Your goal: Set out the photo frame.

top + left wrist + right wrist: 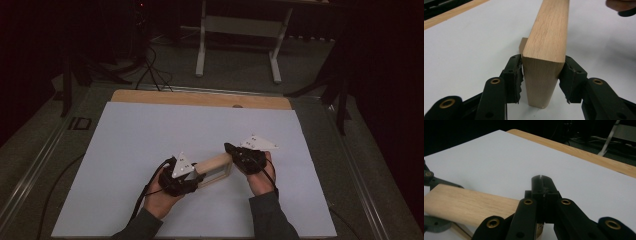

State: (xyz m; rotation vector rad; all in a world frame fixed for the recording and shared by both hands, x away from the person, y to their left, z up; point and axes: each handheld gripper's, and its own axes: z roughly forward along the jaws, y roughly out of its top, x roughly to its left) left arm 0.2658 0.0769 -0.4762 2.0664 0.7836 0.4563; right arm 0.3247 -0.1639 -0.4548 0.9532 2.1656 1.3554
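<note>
A light wooden piece (pixel 216 166) lies across the white sheet between my two grippers; it looks like a thick bar with a thinner part below it. In the left gripper view its near end (pixel 544 62) stands on the sheet between the jaws of my left gripper (pixel 541 65). The pads (pixel 515 75) sit close on either side, with a thin gap on the left. From above, my left gripper (pixel 196 176) is at the piece's left end and my right gripper (pixel 233 150) at its right end. My right gripper (pixel 541 183) has its tips together above the wood (pixel 469 202); nothing shows between them.
The white sheet (pixel 150 135) covers a wooden tabletop whose far edge (pixel 200 99) is bare. A person's hands and dark sleeves (pixel 265 215) come in from the bottom. Beyond the table stand a white frame stand (pixel 240 30) and cables on a dark floor.
</note>
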